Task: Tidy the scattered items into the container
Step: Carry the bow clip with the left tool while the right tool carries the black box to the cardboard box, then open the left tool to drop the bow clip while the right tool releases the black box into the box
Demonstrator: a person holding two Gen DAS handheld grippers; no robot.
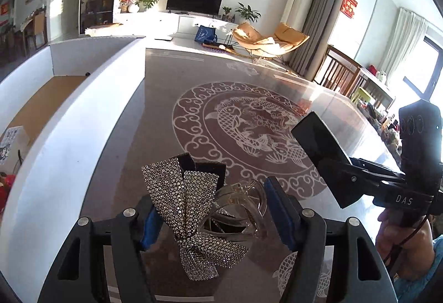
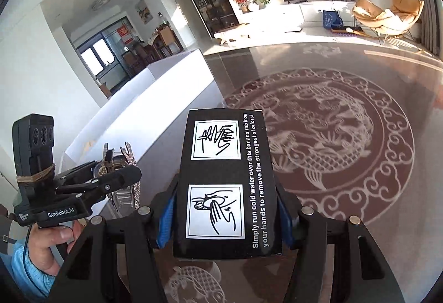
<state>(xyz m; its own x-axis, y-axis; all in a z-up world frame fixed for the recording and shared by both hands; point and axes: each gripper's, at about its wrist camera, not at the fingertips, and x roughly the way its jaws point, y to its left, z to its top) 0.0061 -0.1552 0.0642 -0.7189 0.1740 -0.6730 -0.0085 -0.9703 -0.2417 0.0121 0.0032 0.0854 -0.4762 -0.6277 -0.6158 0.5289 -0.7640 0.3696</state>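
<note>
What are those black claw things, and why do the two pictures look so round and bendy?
They are grabbers with two fingers each, and a person holds one in each hand. A small round-lens camera sits on each grabber, so each picture looks along its fingers. The left gripper pinches a sparkly bow hair clip. The right gripper pinches a black box with hand-washing drawings. Below is a glass table with a fish pattern. The white box on the left is the container.

Above the surface (image 1: 193,76), the hair clip (image 1: 193,208) sits between the left tongs (image 1: 216,217), the container (image 1: 91,98) to its left, the box (image 2: 227,181) between the right tongs (image 2: 225,220).
</note>
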